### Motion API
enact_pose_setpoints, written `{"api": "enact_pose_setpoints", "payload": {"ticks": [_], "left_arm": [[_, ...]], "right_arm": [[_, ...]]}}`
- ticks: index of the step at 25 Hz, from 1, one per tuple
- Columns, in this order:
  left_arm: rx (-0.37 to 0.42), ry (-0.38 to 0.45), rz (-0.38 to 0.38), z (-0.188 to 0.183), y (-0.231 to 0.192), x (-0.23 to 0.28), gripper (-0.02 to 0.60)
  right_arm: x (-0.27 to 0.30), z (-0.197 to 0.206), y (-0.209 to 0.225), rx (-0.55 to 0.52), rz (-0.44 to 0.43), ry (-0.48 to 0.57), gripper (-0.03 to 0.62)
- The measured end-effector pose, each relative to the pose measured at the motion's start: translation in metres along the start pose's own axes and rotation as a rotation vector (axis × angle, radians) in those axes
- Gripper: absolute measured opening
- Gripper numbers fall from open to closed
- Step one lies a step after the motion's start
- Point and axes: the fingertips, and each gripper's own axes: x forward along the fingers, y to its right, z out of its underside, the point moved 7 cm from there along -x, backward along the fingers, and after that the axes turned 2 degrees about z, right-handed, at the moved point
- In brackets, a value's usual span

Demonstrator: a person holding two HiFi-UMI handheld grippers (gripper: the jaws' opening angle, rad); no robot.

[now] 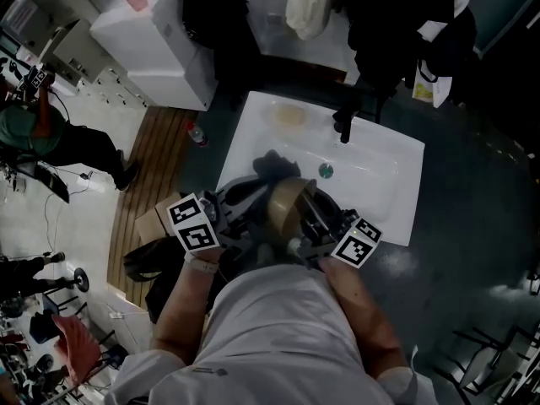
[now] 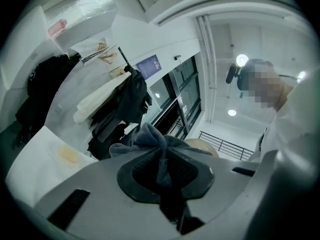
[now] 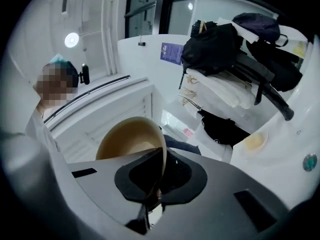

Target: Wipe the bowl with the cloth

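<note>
A tan bowl (image 1: 285, 202) is held on edge over the near rim of the white sink (image 1: 384, 171). My right gripper (image 1: 314, 222) is shut on the bowl's rim (image 3: 162, 159), and the bowl's hollow (image 3: 127, 139) faces the camera in the right gripper view. My left gripper (image 1: 232, 218) is shut on a dark grey cloth (image 2: 155, 146), which bunches out past the jaws. The cloth (image 1: 268, 165) lies against the bowl's far left side. A bit of the bowl (image 2: 202, 146) shows behind the cloth in the left gripper view.
A black tap (image 1: 342, 125) stands at the sink's far edge and a drain (image 1: 326, 171) sits in the basin. A yellowish soap bar (image 1: 288, 115) lies at the sink's far left corner. Dark bags (image 3: 220, 46) hang on the wall behind. White cabinets (image 1: 160, 40) stand left.
</note>
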Motion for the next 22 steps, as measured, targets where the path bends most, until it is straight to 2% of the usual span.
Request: {"api": "enact_pose_setpoints", "payload": {"ticks": [5, 10, 15, 19, 22], "left_arm": [[0.012, -0.065, 0.004, 0.015, 0.004, 0.002, 0.043], [0.014, -0.055, 0.014, 0.015, 0.008, -0.004, 0.043], [0.012, -0.025, 0.024, 0.011, 0.008, -0.008, 0.043], [0.0, 0.014, 0.015, 0.003, 0.006, -0.01, 0.043], [0.003, 0.021, -0.014, 0.002, 0.001, -0.008, 0.043]], "right_arm": [[-0.007, -0.002, 0.015, 0.115, 0.029, 0.023, 0.031], [-0.006, 0.003, 0.024, 0.233, 0.022, 0.018, 0.031], [-0.004, 0.021, 0.031, 0.366, -0.022, -0.043, 0.031], [-0.001, 0.032, 0.026, 0.412, -0.046, -0.083, 0.031], [0.0, 0.032, 0.023, 0.395, -0.06, -0.106, 0.031]]}}
